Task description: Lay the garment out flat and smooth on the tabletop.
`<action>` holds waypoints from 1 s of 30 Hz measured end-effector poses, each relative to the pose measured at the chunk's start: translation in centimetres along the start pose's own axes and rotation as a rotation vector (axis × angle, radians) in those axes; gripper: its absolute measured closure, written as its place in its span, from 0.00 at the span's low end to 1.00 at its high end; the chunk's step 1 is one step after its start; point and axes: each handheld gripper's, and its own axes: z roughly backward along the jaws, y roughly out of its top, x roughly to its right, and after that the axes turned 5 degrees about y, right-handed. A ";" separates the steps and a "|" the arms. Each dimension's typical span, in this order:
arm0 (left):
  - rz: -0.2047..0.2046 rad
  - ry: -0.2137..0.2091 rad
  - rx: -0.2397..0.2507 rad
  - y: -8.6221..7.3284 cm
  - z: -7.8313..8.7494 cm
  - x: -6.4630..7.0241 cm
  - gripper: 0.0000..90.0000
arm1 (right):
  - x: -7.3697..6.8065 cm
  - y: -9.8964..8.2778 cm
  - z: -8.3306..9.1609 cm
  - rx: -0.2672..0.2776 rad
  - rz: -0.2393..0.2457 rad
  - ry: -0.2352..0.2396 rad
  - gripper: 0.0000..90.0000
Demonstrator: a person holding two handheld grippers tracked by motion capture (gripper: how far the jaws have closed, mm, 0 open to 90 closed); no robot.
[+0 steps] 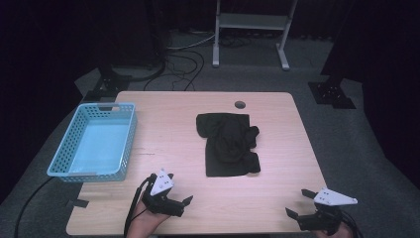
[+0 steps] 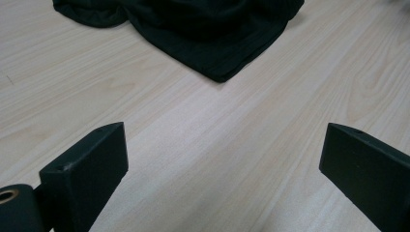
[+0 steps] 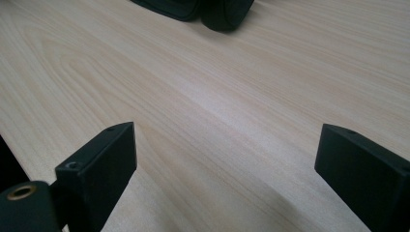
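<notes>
Far left: light blue perforated plastic basket (image 1: 94, 144) sitting on the pale wood-grain surface (image 1: 168, 129), long side running front to back, near the left edge. Next over, down by the front edge: left gripper (image 1: 174, 191) held in a hand, grey three-cornered plate on top, black jaws wide apart with nothing but bare wood between them. Middle: crumpled black fabric garment (image 1: 228, 144), bunched and partly folded over itself, lying flat, well apart from both grippers. From the left gripper view, one corner of that garment (image 2: 217, 72) pointing back toward the jaws. Small round hole (image 1: 240, 104) in the surface just behind it. Far right, front corner: right gripper (image 1: 301, 203), jaws also spread wide, holding nothing.
</notes>
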 end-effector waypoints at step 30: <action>0.006 -0.003 -0.005 -0.1 -0.6 -0.1 0.03 | 2.2 4.9 -3.4 -0.044 0.046 0.084 0.09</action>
